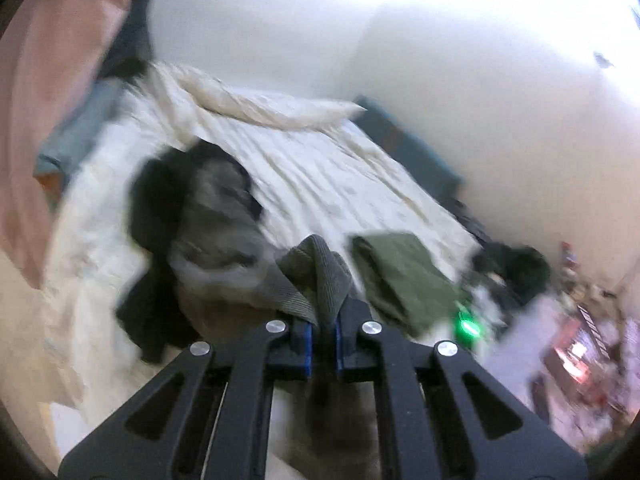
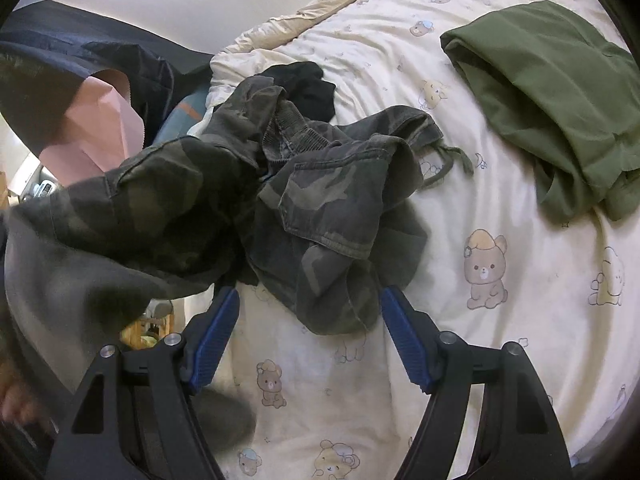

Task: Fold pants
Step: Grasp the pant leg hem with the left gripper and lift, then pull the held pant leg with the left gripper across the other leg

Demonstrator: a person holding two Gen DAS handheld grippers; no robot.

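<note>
Left gripper (image 1: 323, 330) is clamped tight on a ribbed grey cuff or hem of the camo pants (image 1: 216, 236), blue pads nearly meeting w/ the fabric bunched up between them. From my left wrist cam the rest of the garment trails away from the jaws toward the bed, blurred, w/ a darker patch along its far side that I can't make out. Right gripper (image 2: 310, 300) has its jaws spread wide, nothing between the blue pads (image 2: 214, 334); the tips sit just at the near edge of the crumpled camo pants (image 2: 332, 208), one flap drooping between them w/o contact as far as I can tell. In the right cam the pants lie in a heap on the bear-print sheet (image 2: 480, 320), one leg stretched up and off to the left edge, pocket flap and drawstring (image 2: 448, 160) visible. Black garment (image 2: 308, 84) lies just behind the heap, touching it. Olive-green folded garment (image 2: 552, 92) lies well apart toward the right on the same sheet; same item shows in the left cam (image 1: 400, 276). Rumpled cream duvet (image 1: 276, 104) is bunched at the far end of the bed by the white wall (image 1: 440, 40). Pink fabric (image 2: 104, 128) hangs at the left.
</note>
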